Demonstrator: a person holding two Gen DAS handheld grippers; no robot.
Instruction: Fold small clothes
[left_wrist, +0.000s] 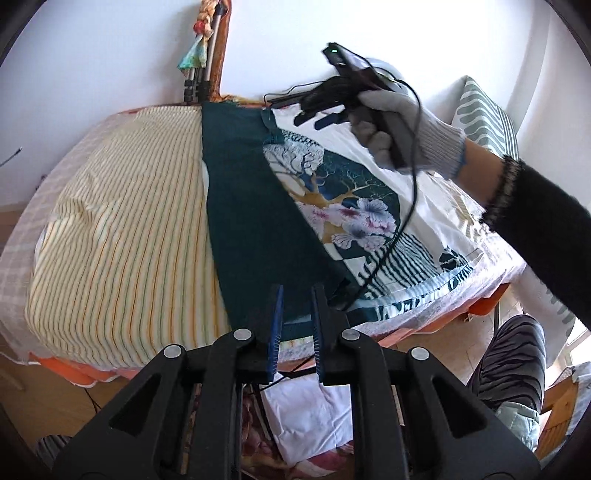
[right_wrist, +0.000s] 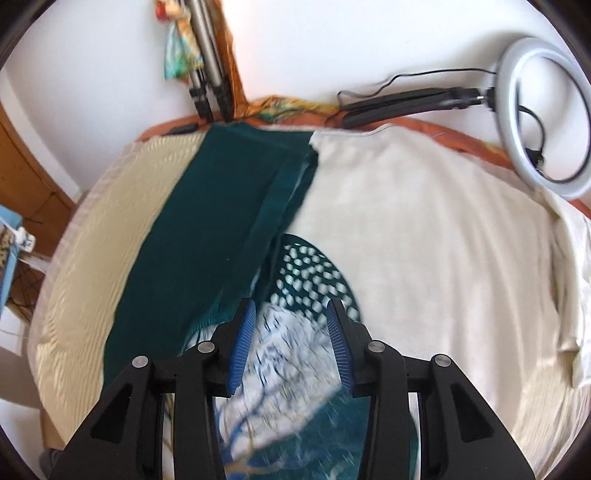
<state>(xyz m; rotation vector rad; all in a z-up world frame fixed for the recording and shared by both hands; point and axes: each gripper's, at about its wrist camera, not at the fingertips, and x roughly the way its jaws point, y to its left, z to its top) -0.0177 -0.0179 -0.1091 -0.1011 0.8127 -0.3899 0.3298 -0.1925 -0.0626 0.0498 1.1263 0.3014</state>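
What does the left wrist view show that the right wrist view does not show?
Only the left wrist view shows the person's gloved hand holding the right gripper above the printed shirt, the black sleeve, the cable hanging over the shirt, and the left gripper, slightly open near the bed edge.

Only the right wrist view shows the ring light by the wall and the right gripper's open blue pads close over the print.

Both show the green cloth, the striped sheet and the tripod legs.
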